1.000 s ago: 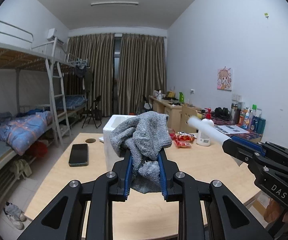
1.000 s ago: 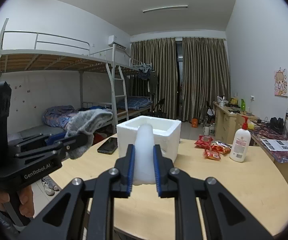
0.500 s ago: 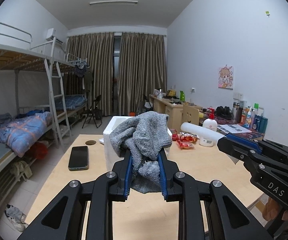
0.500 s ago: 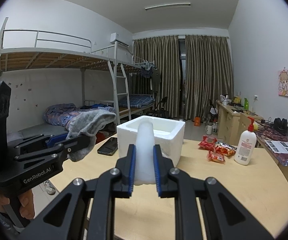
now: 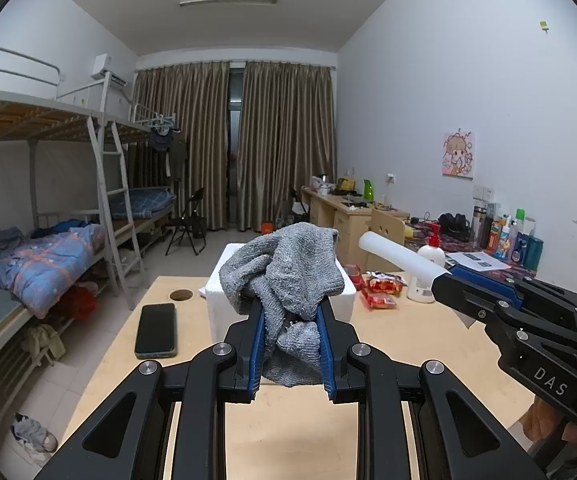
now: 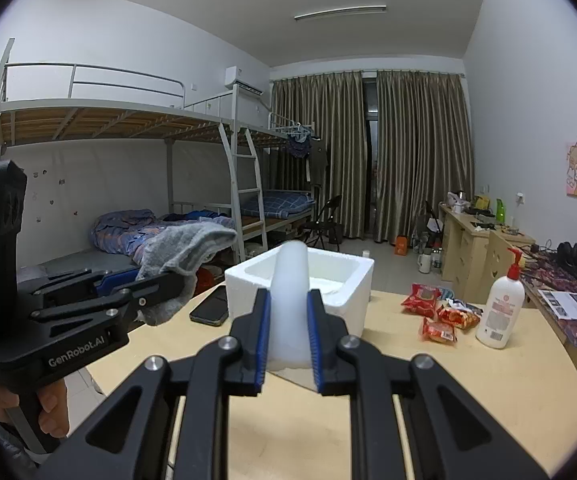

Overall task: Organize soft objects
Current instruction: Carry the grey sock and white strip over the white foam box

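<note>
The left gripper point(image 5: 290, 344) holds a limp grey cloth point(image 5: 288, 276) bunched between its fingers, clamped mid-bundle. The right gripper point(image 6: 288, 338) fingers pinch a white foam roll point(image 6: 290, 300), light and compressible, near its base. The foam box point(image 6: 328, 280) stands on the desk just beyond both fingertips.

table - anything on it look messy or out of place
Nothing spilled or damaged. The red snack packets lie loose in a scatter beside the lotion bottle, and a phone lies flat by the foam box.
</note>
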A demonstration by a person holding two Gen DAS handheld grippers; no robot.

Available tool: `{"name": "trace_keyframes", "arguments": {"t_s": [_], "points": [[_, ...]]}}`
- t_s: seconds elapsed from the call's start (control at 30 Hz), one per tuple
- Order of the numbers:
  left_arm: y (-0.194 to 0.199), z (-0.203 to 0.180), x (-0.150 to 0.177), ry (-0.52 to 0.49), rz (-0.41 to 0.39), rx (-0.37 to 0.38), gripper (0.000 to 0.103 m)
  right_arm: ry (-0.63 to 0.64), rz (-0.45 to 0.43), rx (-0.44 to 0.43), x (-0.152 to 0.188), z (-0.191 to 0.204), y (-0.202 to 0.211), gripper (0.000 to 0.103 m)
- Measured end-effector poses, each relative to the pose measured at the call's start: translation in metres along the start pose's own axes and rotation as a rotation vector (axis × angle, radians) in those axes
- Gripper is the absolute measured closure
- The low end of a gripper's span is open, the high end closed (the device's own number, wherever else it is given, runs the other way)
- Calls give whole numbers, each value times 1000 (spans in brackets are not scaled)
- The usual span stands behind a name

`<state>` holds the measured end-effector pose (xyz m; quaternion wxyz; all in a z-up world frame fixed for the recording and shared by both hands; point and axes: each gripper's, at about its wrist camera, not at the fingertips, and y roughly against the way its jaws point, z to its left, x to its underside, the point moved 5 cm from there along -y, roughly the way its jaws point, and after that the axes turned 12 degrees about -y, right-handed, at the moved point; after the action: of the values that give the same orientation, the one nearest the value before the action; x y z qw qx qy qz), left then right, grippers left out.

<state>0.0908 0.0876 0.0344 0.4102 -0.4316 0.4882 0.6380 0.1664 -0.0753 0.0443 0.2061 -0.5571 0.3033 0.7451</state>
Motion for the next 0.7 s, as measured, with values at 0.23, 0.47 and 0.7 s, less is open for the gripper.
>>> {"name": "trace_keyframes", "arguments": {"t_s": [0.23,0.47,0.7], "points": [[-19,9,-11,7,10,0,78,1,15,-7,-7,-2,-11,82],[-42,14,-23,5,26,-6,78,-1,22,-4,-17,-7,-26,82],[-66,19,-34,4,40,-10,78,-9,33,-11,-23,-11,-44,82]]}}
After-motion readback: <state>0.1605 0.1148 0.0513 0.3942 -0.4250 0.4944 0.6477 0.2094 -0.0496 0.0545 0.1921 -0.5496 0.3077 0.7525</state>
